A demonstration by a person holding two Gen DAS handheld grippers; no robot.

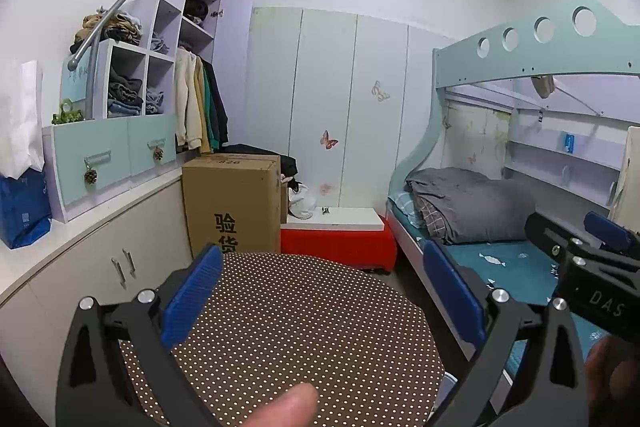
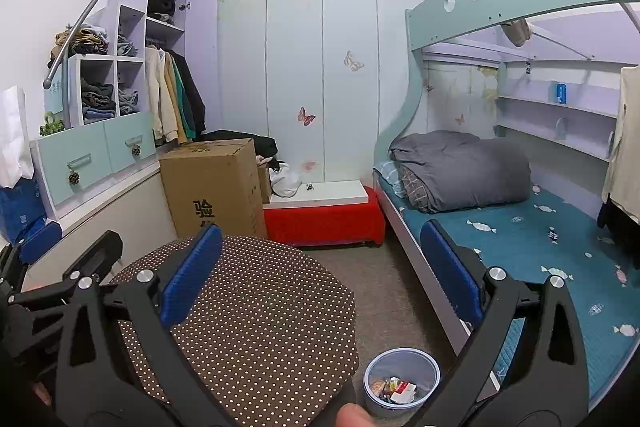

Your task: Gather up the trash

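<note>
A small grey waste bin (image 2: 401,379) stands on the floor between the round table and the bed, with several wrappers and scraps of paper (image 2: 394,389) inside. My right gripper (image 2: 320,275) hovers open over the table's right part, above and to the left of the bin, with nothing between its blue pads (image 2: 192,275). My left gripper (image 1: 324,291) is open too, empty, held over the brown dotted tabletop (image 1: 304,331). The right gripper's body (image 1: 592,267) shows at the right edge of the left wrist view. The bin is hidden in that view.
A low cabinet (image 1: 100,267) runs along the left wall, a cardboard box (image 1: 232,203) and a red bench (image 1: 340,239) stand behind the table, and a bunk bed (image 2: 520,227) with a grey duvet fills the right. A narrow strip of floor (image 2: 380,287) runs between table and bed.
</note>
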